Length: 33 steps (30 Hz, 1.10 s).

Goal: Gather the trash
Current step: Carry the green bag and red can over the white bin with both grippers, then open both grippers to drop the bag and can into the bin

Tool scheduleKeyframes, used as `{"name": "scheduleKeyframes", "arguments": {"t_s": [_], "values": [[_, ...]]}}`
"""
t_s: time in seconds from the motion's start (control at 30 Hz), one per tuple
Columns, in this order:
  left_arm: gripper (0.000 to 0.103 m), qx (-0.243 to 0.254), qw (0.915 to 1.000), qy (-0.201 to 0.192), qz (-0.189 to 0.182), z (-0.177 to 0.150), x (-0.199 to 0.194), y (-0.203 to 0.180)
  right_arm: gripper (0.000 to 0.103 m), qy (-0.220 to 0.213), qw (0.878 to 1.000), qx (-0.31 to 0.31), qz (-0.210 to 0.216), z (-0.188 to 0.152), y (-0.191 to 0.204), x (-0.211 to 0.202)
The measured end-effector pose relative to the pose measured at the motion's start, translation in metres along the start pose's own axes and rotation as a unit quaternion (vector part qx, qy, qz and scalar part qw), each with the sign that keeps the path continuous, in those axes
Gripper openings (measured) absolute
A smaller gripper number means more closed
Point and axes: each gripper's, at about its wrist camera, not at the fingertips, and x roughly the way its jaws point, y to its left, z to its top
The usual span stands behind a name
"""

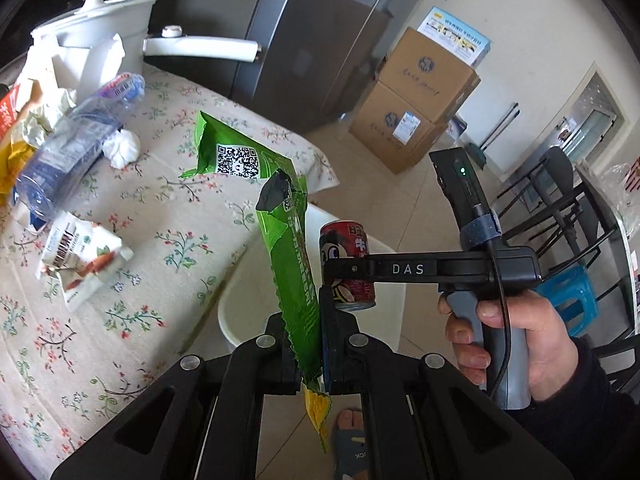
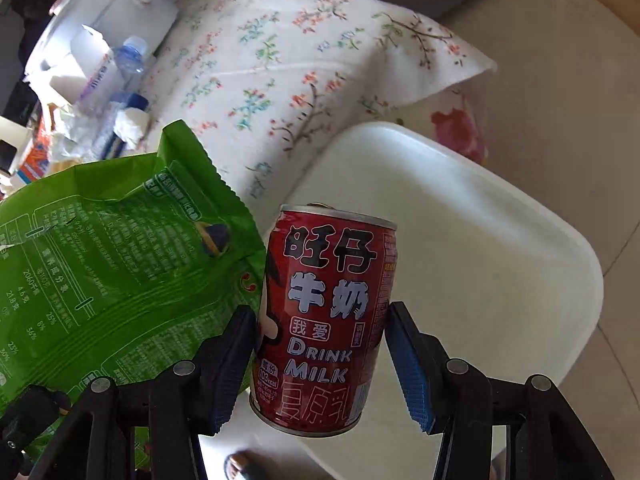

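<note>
The left gripper [image 1: 310,344] is closed tight on a green snack bag [image 1: 288,248], pinching it near the bottom edge, w/ a yellow corner of the bag sticking out below the jaws. The bag stands up from the jaws, tilted a bit to the left, and its top part w/ a QR code folds over toward the table. In the right wrist view the same bag [image 2: 120,264] fills the left side, just beside the can.

The right gripper [image 2: 320,360] grips a red milk can [image 2: 326,320] between its two pads; the blue-faced fingers [image 2: 412,376] press on both sides of the can, near its lower half. The can is almost upright, leaning slightly. From the left wrist view the can [image 1: 347,268] is partly hidden behind the right gripper's arm, and the person's hand [image 1: 516,340] holds the grey handle of that gripper.

Both things hang over a white bin [image 2: 480,248] that stands on the floor, just beside the table corner. The table has a floral cloth [image 1: 168,208]. More trash lies on it, well apart from the grippers: a clear plastic bottle [image 1: 76,140] on its side, a crumpled white tissue [image 1: 122,148] touching it, and a white snack wrapper [image 1: 80,260] nearer to the table edge. At the far end is a white pot [image 1: 100,20] w/ a long handle. On the floor behind, two cardboard boxes [image 1: 416,108] are stacked by the wall.
</note>
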Motion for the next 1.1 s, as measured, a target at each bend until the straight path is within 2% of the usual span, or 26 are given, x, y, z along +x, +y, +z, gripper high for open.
{"name": "scheduleKeyframes", "arguments": {"t_s": [0.1, 0.27, 0.47, 0.67, 0.87, 1.03, 1.1], "values": [[0.006, 0.003, 0.9996, 0.026, 0.011, -0.007, 0.025, -0.005, 0.058, 0.032, 0.999, -0.003, -0.034, -0.003, -0.013, 0.024], [0.006, 0.007, 0.9988, 0.040, 0.029, -0.010, 0.048, -0.005, 0.058, 0.090, 0.992, -0.008, -0.086, -0.004, -0.030, 0.072], [0.007, 0.014, 0.9965, 0.064, 0.053, -0.016, 0.074, 0.005, 0.059, 0.126, 0.981, -0.033, -0.142, -0.001, -0.035, 0.106], [0.007, 0.029, 0.9951, 0.073, 0.060, -0.018, 0.095, 0.002, 0.059, 0.143, 0.976, -0.045, -0.159, 0.004, -0.036, 0.118], [0.007, 0.040, 0.9939, 0.084, 0.061, -0.018, 0.115, -0.004, 0.059, 0.146, 0.974, -0.033, -0.170, 0.011, -0.041, 0.105], [0.007, 0.048, 0.9930, 0.091, 0.059, -0.021, 0.127, -0.010, 0.060, 0.149, 0.973, -0.025, -0.176, 0.012, -0.022, 0.115], [0.007, 0.050, 0.9928, 0.092, 0.059, -0.021, 0.131, -0.012, 0.065, 0.146, 0.973, -0.025, -0.174, 0.016, -0.018, 0.109]]}}
